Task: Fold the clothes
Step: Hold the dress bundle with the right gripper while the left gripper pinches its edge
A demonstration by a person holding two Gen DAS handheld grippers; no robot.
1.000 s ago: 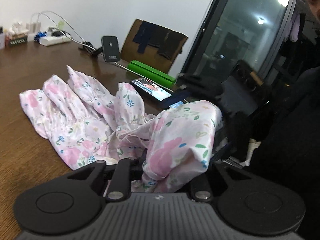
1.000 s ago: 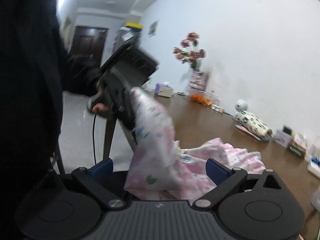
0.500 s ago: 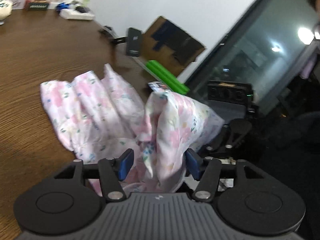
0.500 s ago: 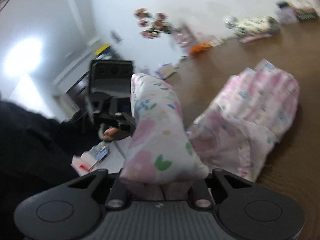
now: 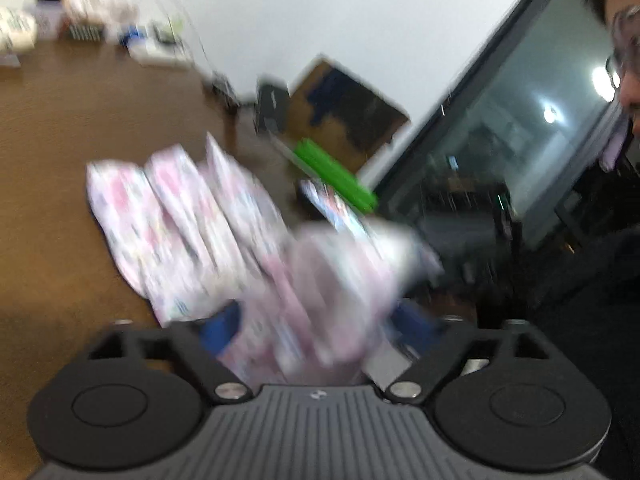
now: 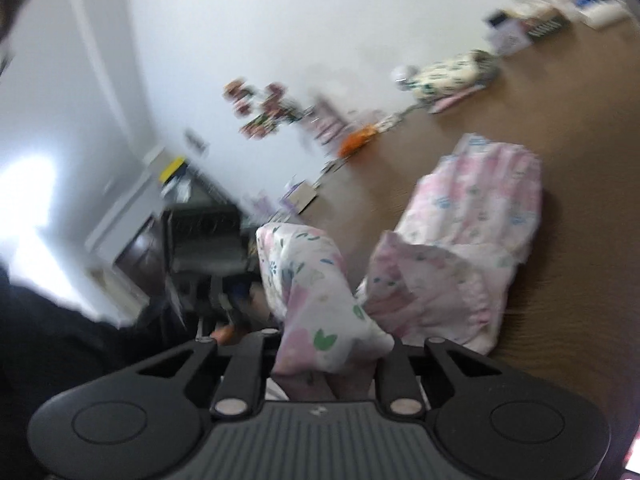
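Observation:
A pink floral garment (image 5: 192, 232) lies bunched on the brown wooden table (image 5: 60, 152); this view is badly blurred. My left gripper (image 5: 316, 326) is open, its blue pads (image 5: 222, 328) spread wide, and a raised fold of the cloth sits loosely between them. In the right wrist view the garment (image 6: 472, 216) spreads to the right on the table. My right gripper (image 6: 328, 360) is shut on a lifted fold of it (image 6: 308, 280), which hides the fingertips. The left gripper's dark body (image 6: 212, 248) shows just left of that fold.
A green box (image 5: 336, 178), a lit phone (image 5: 328, 204), a black device (image 5: 272, 100) and a chair back (image 5: 344, 116) stand beyond the garment. A person in dark clothes (image 5: 592, 300) is at the right. Flowers (image 6: 268, 112) and a patterned pouch (image 6: 448, 74) line the far wall.
My left gripper went from shut on the garment to wide open. My right gripper went from open to shut on the lifted fold and swung round; both views are moving fast.

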